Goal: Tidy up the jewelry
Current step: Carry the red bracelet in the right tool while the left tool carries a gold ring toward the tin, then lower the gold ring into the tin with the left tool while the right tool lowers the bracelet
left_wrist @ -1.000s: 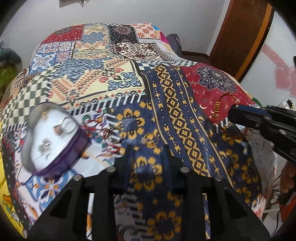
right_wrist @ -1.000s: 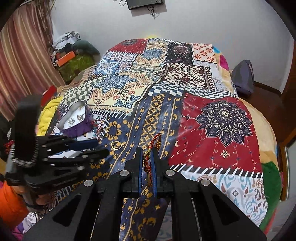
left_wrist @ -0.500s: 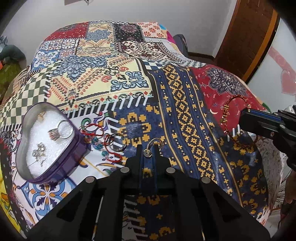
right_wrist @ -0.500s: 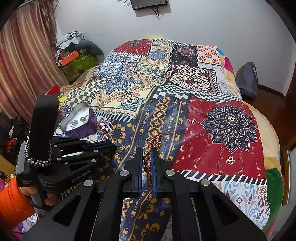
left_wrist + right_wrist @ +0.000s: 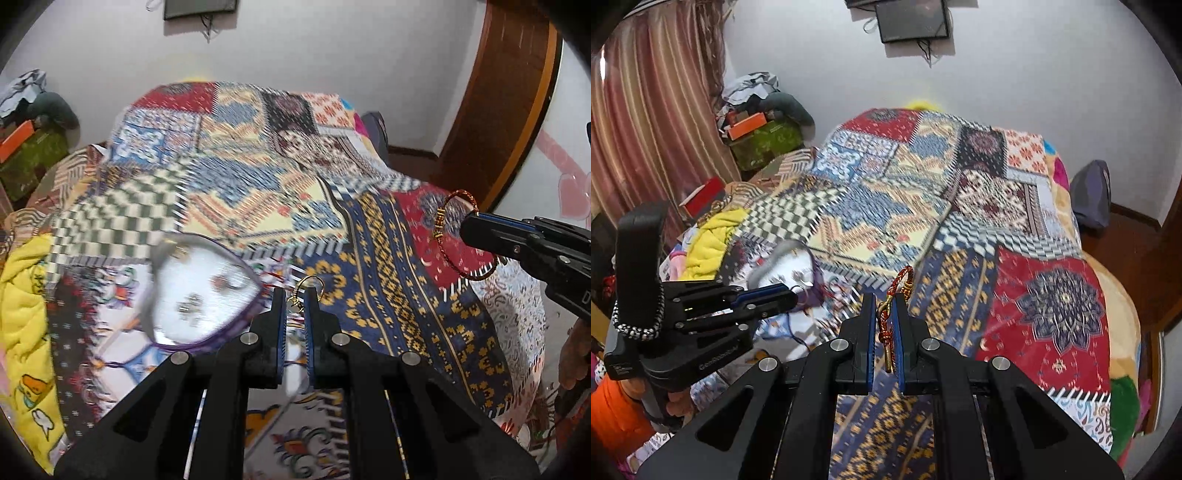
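Whereas half a second ago it pinched the gold hoop earring (image 5: 309, 286) low on the patchwork bedspread (image 5: 369, 236), the left gripper (image 5: 295, 301) has lifted it beside the heart-shaped jewelry box (image 5: 199, 291), jaws nearly closed on it; the right gripper (image 5: 884, 314) still clamps the red-and-gold braided bracelet (image 5: 900, 282), right of the box.

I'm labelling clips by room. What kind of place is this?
Most likely a home bedroom: a bed under a patchwork bedspread, a curtain and a wooden door.
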